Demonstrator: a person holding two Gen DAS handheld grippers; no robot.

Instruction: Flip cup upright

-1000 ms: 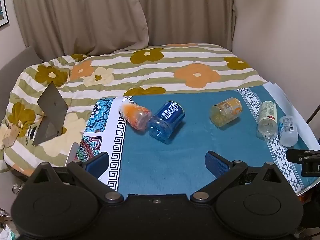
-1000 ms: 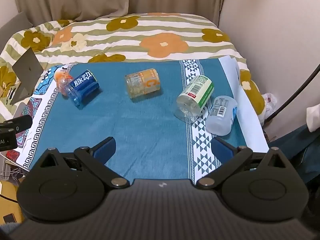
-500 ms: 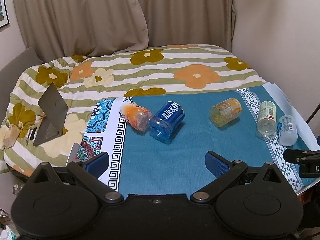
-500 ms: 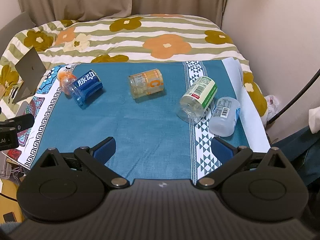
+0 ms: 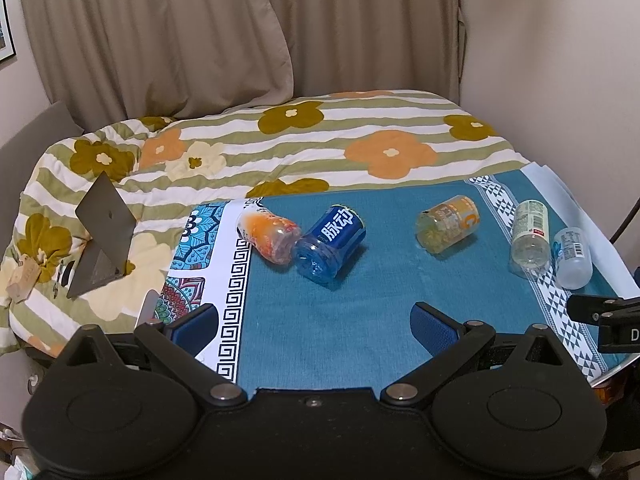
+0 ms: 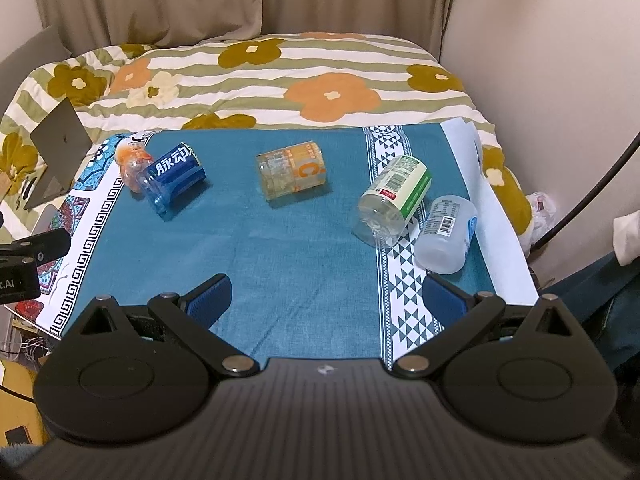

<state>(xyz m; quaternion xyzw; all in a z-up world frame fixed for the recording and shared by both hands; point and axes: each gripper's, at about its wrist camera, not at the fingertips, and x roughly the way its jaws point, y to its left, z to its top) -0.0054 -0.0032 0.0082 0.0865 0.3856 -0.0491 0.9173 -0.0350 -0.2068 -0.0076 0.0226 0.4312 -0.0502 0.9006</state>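
Observation:
Several plastic cups cut from bottles lie on their sides on a blue cloth point(image 5: 360, 320): an orange one point(image 5: 269, 233) touching a blue-labelled one point(image 5: 331, 243), a yellow one point(image 5: 447, 224), a green-labelled one point(image 6: 394, 200) and a frosted white one point(image 6: 447, 234). My left gripper point(image 5: 314, 326) is open and empty above the cloth's near edge, short of the blue cup. My right gripper point(image 6: 326, 296) is open and empty, its right finger just in front of the frosted cup.
The cloth lies on a table against a bed with a flowered striped quilt point(image 5: 320, 140). A grey folded stand point(image 5: 102, 236) sits on the quilt at left. Curtains and a wall stand behind. The right gripper's tip point(image 5: 600, 312) shows at the left view's right edge.
Both grippers have shifted slightly, the right one edging forward toward the cups. No cup has moved and both stay open.

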